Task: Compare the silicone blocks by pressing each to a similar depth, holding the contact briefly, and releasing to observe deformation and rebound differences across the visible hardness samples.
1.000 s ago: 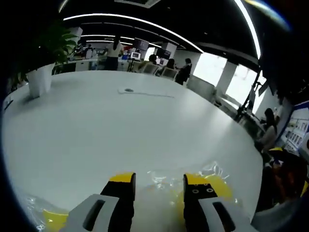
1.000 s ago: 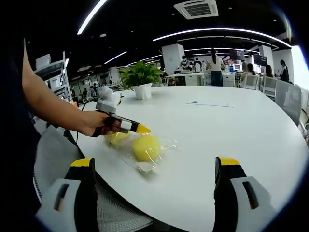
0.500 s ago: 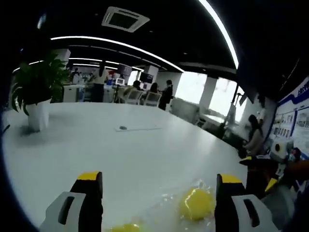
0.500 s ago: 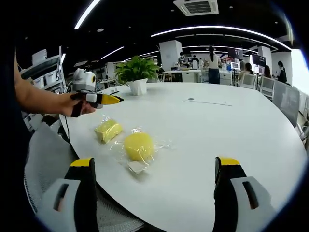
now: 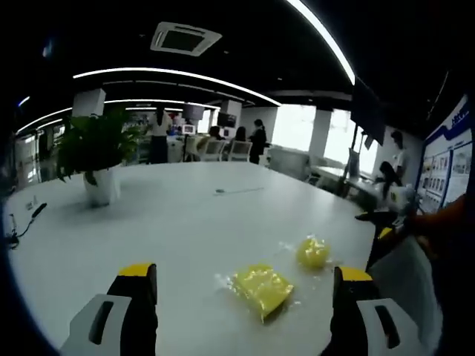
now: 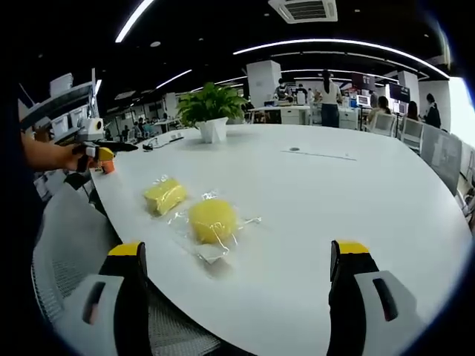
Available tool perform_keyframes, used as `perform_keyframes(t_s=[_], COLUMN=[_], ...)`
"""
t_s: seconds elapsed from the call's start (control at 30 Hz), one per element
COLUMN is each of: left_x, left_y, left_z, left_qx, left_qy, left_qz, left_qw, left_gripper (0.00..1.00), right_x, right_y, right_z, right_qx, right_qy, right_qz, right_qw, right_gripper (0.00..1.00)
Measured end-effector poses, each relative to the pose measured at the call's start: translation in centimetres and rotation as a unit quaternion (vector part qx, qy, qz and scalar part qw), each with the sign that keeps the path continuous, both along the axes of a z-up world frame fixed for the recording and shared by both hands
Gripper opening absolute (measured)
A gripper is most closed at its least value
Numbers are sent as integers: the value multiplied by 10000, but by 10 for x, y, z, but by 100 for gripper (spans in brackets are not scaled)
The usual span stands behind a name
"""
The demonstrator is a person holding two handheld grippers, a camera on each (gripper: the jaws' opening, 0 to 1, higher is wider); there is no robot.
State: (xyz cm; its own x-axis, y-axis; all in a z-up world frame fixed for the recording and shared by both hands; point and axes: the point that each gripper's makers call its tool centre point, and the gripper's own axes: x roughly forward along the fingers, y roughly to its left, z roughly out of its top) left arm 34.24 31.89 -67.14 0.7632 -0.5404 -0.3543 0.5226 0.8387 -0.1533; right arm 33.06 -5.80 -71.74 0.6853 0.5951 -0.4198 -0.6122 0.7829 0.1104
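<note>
White bench [image 6: 356, 200] wide; potted plant [image 6: 210, 113] at far edge. Right gripper [image 6: 240, 285] jaws spread, empty. Left gripper [image 5: 243, 297] jaws apart, empty. Round silicone block [image 6: 211, 220] and square silicone block [image 6: 165, 196], both bagged, side by side mid-bench, untouched.

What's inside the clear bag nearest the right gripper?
A round yellow silicone block sits inside the crinkled clear bag, lying on the white table. Its underside is hidden, and so is whatever the folded flap at the bag's near end covers.
</note>
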Motion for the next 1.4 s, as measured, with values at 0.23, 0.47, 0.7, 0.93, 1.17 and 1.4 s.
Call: perform_keyframes(t_s=[0.23,0.47,0.7,0.93,1.17,1.4], left_x=[-28,-30,-29,-36,-34,-25], left_y=[29,35,22,2,4,18], left_z=[-19,-6,-6,-7,-8,-6], left_qx=[47,-231,-266,-262,-137,-89], left_qy=[47,-166,-228,-185,-159,-224], left_qz=[276,363,95,-87,-82,133], left_qw=[9996,9989,9993,9994,9997,9996], left_gripper=[100,100,100,100,100,100], right_x=[1,-4,-6,-10,-5,-5], right_y=[-4,-4,-9,-16,-8,-4], right_z=[6,7,11,3,7,6], right_qx=[72,99,43,93,204,145], right_qy=[-171,-41,-64,23,-32,-7], right_qz=[-169,-208,-324,-458,-503,-399], right_qw=[9997,9997,9994,9989,9985,9991], right_gripper=[96,96,96,96,96,96])
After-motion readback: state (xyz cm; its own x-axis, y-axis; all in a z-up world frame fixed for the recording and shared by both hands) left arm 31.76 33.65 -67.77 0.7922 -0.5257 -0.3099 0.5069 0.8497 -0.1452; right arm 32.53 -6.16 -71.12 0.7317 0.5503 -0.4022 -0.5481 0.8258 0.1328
